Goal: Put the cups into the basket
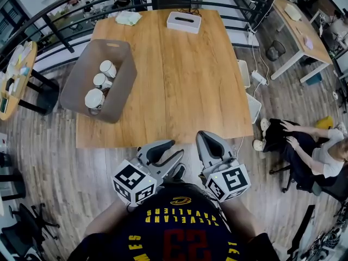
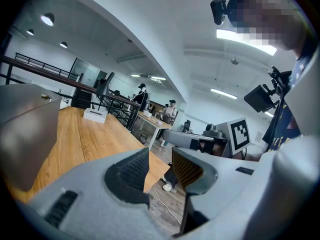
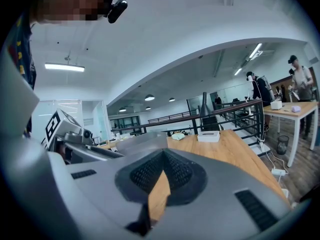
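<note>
We find three cups inside the basket at ten o'clock; left gripper parted, empty; right gripper closed, empty.

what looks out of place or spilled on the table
Nothing looks spilled or broken. The basket stands slightly turned against the left edge of the table, with three cups inside. A white box and a crumpled cloth lie at the far end.

White cups, grey basket, light wood-grain table, white box
</note>
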{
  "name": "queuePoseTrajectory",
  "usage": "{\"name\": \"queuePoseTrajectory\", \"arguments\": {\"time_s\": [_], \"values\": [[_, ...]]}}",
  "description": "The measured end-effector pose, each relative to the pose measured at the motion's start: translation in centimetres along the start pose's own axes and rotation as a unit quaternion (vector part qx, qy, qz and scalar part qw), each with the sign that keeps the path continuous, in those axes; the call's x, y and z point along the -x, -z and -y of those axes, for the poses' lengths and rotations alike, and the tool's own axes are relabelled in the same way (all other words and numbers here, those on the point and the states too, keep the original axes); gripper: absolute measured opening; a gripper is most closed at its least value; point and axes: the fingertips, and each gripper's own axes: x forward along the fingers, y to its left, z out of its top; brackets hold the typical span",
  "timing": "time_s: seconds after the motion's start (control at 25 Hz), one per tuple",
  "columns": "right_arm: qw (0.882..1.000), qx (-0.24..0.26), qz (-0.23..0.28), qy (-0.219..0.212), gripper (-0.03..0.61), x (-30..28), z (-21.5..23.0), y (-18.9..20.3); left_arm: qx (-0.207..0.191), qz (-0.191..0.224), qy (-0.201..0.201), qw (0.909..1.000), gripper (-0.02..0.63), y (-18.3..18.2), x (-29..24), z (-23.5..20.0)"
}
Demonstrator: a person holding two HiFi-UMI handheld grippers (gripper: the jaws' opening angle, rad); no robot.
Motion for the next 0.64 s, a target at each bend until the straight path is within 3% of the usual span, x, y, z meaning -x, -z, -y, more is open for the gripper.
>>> {"name": "queuePoseTrajectory", "arguments": {"time_s": [0.64], "values": [[1.0, 0.002, -0.004, 0.002, 0.012, 0.19, -0.21, 0.45, 0.004, -0.002, 0.003, 1.0, 0.147, 0.55, 0.13, 0.12]]}}
